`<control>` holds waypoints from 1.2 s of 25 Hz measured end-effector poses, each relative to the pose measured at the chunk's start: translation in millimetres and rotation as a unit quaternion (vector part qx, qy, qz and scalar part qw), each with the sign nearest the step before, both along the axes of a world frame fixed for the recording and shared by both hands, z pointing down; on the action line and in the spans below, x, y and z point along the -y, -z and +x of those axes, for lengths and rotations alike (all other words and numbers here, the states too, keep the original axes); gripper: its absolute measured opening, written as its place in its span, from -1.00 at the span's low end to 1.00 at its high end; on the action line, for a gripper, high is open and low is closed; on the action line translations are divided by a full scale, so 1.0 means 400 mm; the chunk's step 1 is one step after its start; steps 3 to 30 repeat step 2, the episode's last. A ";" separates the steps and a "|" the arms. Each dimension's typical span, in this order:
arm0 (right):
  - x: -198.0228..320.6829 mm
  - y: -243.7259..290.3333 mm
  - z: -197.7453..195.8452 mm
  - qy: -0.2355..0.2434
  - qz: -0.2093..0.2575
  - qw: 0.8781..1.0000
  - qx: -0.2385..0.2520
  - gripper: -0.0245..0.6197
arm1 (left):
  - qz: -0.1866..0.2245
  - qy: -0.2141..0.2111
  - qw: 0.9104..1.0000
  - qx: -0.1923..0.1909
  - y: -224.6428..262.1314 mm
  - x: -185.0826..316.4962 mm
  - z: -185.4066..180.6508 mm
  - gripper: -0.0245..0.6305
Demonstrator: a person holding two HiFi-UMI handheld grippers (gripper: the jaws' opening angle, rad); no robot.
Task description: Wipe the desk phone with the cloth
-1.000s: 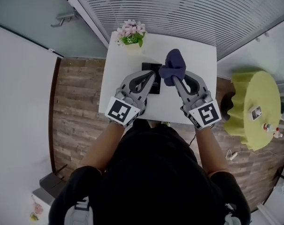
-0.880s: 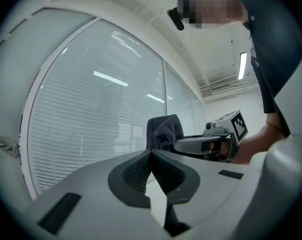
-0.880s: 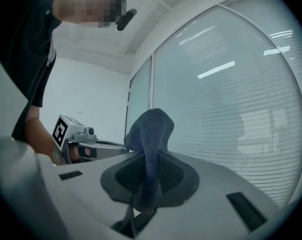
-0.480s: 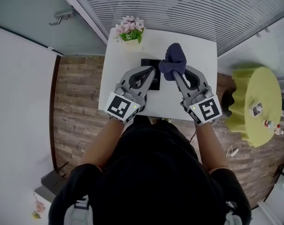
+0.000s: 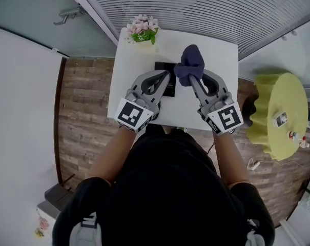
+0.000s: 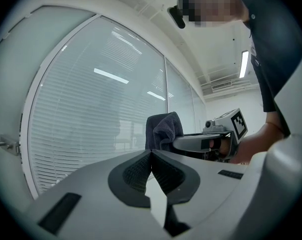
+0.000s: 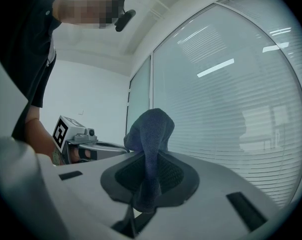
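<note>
Over white table [image 5: 216, 50], right gripper [image 5: 191, 79] clamps bunched, fuzzy navy cloth [image 5: 189, 63]; left gripper [image 5: 167, 76] pinched closed, empty, above flat black desk phone [image 5: 169, 90].

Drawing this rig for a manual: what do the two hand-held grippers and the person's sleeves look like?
The left hand-held gripper and right hand-held gripper are light grey, tapering shells with black textured pads inside. Each carries a white cube with black square markers. The person wears a black short-sleeved top.
</note>
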State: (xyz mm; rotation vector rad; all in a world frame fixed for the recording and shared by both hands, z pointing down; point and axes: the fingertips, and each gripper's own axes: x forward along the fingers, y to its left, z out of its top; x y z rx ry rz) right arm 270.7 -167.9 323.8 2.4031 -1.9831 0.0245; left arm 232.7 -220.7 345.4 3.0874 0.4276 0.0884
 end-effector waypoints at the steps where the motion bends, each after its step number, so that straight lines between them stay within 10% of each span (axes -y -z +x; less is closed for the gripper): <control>1: 0.001 -0.001 -0.001 0.001 -0.001 1.000 0.000 -0.73 | 0.001 0.000 1.000 0.000 0.000 0.000 0.001 -0.90; 30: 0.002 -0.001 -0.001 0.002 -0.001 1.000 0.000 -0.73 | 0.003 -0.001 1.000 0.000 0.000 0.000 0.002 -0.90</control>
